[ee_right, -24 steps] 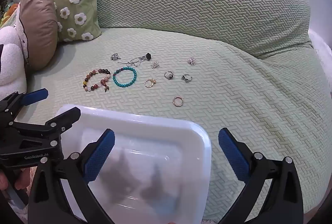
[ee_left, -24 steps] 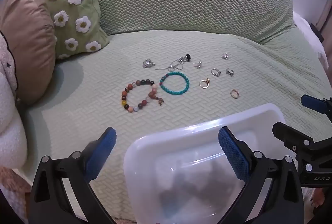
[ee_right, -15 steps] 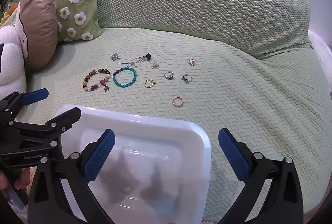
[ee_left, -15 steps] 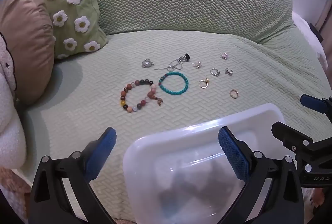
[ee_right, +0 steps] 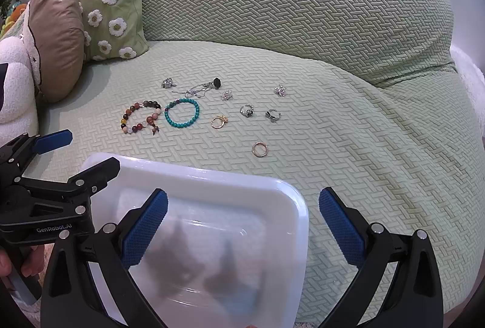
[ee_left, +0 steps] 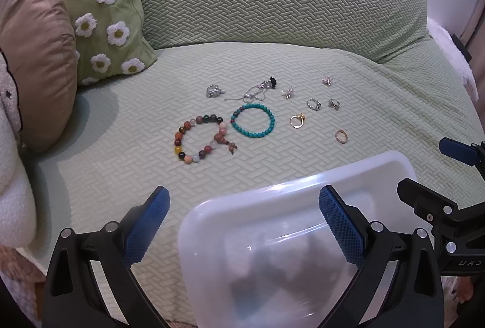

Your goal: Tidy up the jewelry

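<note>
Both tools, left point(ee_left: 242, 224) and right point(ee_right: 242, 224), gape wide, holding nothing. The turquoise beaded bracelet point(ee_left: 253, 121) lies on the green quilted sofa seat point(ee_left: 121, 164), beyond the translucent plastic bin point(ee_left: 303, 197). Probably light and floppy, so pinch across its beads.

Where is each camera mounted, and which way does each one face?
Left wrist: on the left gripper, angled down at the green sofa seat; own open jaws and right gripper show.
Right wrist: on the right gripper, angled down likewise; left gripper and fingers show.
Shared: translucent plastic tray, turquoise bead bracelet.
</note>
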`<state>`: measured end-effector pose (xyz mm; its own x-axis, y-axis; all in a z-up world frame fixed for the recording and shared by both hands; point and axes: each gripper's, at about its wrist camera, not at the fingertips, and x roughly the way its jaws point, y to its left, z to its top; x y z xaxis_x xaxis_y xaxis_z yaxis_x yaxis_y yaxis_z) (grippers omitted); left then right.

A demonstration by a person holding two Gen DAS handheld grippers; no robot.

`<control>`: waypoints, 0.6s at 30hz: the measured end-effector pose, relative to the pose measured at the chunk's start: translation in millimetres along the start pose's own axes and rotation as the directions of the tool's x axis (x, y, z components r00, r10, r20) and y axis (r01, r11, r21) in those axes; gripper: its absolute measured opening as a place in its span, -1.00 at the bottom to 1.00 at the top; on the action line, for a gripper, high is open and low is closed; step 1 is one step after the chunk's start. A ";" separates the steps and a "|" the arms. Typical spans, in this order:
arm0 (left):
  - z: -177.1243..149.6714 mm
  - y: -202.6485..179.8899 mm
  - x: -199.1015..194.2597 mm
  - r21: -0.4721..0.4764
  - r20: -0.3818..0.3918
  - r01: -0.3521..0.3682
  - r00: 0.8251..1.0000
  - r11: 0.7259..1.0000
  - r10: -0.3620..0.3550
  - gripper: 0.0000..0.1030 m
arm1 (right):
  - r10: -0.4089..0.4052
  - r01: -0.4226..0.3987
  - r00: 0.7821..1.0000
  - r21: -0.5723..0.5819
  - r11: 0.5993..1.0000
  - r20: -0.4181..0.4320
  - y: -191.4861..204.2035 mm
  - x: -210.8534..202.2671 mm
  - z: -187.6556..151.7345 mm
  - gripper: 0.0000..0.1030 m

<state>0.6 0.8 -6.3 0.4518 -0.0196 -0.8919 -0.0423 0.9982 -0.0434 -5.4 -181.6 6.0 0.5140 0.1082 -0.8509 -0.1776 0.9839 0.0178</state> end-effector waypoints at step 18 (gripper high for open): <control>-1.0 0.1 4.0 -0.004 -0.010 0.003 1.000 1.000 -0.003 0.84 | -0.008 0.008 1.000 -0.018 1.000 0.001 2.2 0.7 0.1 0.92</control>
<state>1.5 0.7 -10.3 0.4431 -0.0234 -0.8962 -0.0444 0.9979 -0.0480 -5.4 -179.3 5.5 0.5163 0.1002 -0.8506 -0.1886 0.9821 0.0012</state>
